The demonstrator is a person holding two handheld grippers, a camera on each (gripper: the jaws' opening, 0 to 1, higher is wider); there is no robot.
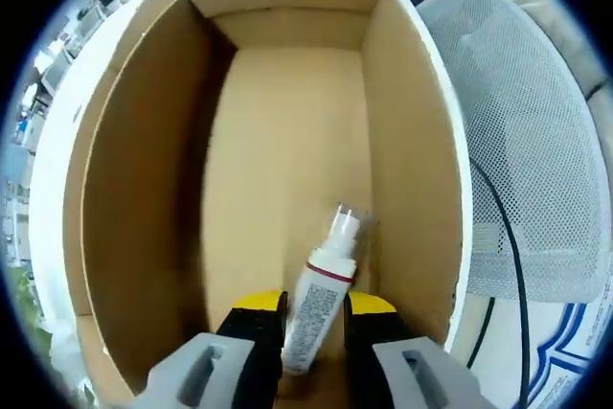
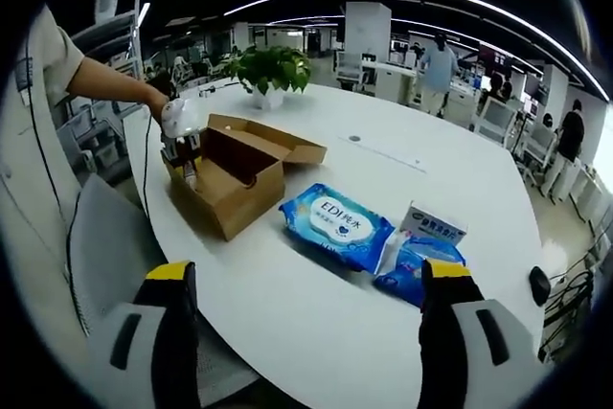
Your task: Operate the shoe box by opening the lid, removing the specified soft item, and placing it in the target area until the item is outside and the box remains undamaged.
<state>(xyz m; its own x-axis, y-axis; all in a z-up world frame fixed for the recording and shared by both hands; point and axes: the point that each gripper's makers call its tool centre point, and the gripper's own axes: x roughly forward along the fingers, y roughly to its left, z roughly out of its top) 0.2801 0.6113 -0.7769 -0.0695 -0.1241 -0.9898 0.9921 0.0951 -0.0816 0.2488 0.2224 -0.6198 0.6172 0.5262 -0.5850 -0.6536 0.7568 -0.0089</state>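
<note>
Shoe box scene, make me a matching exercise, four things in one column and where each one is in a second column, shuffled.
Things:
1. white tube
2. potted plant
3. blue wipes pack
4. mesh chair back

Places:
A. on the table beside the open cardboard box
B. off the table, next to the box's outer wall
C. inside the box, between the left gripper jaws
D. on the table beyond the box

Pairs: 1-C, 2-D, 3-A, 4-B
</note>
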